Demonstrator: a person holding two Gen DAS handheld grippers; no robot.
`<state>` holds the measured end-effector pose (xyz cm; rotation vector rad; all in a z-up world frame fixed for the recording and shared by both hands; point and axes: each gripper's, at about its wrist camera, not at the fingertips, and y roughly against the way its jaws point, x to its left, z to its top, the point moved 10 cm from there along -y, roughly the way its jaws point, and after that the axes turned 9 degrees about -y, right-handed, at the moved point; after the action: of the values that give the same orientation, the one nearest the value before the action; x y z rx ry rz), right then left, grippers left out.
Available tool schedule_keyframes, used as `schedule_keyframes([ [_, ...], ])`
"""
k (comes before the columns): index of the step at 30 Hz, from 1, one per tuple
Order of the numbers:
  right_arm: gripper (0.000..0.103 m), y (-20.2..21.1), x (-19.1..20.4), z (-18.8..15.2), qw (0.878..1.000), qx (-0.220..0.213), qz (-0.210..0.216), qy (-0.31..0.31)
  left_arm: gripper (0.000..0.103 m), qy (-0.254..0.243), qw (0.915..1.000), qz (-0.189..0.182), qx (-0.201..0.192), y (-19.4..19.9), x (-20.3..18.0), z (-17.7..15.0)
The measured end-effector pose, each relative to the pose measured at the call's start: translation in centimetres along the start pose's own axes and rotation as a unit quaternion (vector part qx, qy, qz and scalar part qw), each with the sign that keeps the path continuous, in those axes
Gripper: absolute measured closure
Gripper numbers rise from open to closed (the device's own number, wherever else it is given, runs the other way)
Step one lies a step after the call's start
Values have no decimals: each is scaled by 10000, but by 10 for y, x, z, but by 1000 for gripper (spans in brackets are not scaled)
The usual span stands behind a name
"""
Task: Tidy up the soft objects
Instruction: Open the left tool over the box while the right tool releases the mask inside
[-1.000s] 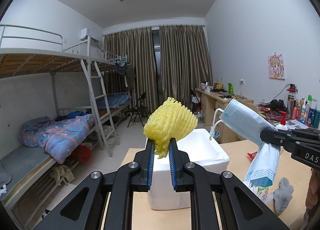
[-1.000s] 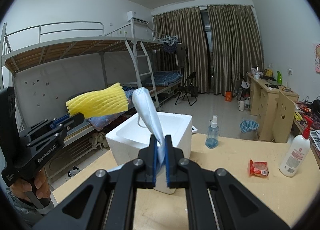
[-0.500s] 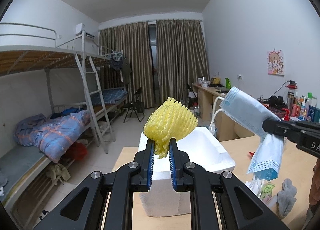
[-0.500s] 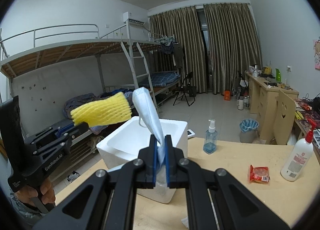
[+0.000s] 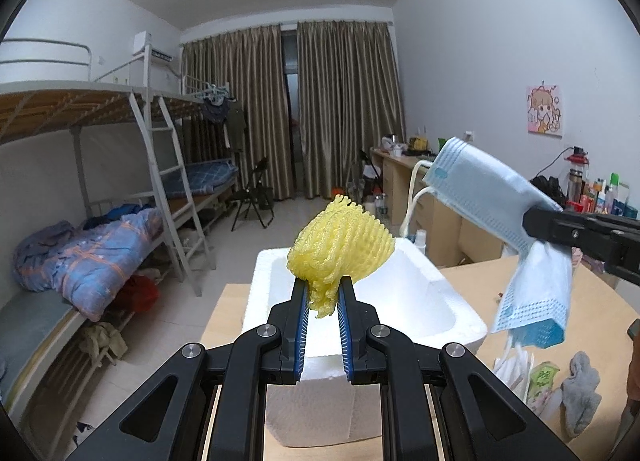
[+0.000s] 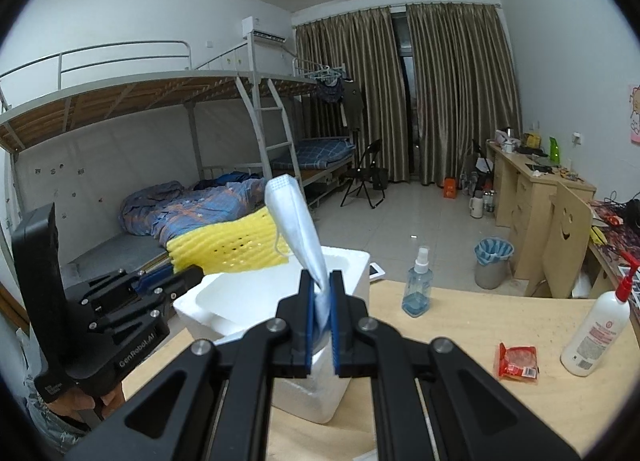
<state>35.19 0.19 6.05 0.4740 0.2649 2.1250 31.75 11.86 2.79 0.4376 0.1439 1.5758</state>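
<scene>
Foam box point(image 5: 404, 293) floor behind yellow foam net point(image 5: 342, 247)

Black gripper point(image 5: 323, 293) linkages, blue pads, silver screws, white lettering

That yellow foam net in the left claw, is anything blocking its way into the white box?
Nothing visible does. The left gripper holds the yellow foam net above the open white foam box, and the box's visible interior looks bare.

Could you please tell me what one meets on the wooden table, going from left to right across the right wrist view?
White foam box → blue spray bottle → red snack packet → white pump bottle.
</scene>
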Motion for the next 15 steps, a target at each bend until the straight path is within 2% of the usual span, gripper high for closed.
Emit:
schedule_keyframes([
  [11, 94, -8, -10, -1, 9999, 90, -134, -55, 88, 5, 9997, -220, 138, -18, -4, -4],
  [15, 94, -9, -9, -1, 9998, 94, -167, -44, 83, 39, 9997, -217, 92, -20, 1, -2],
])
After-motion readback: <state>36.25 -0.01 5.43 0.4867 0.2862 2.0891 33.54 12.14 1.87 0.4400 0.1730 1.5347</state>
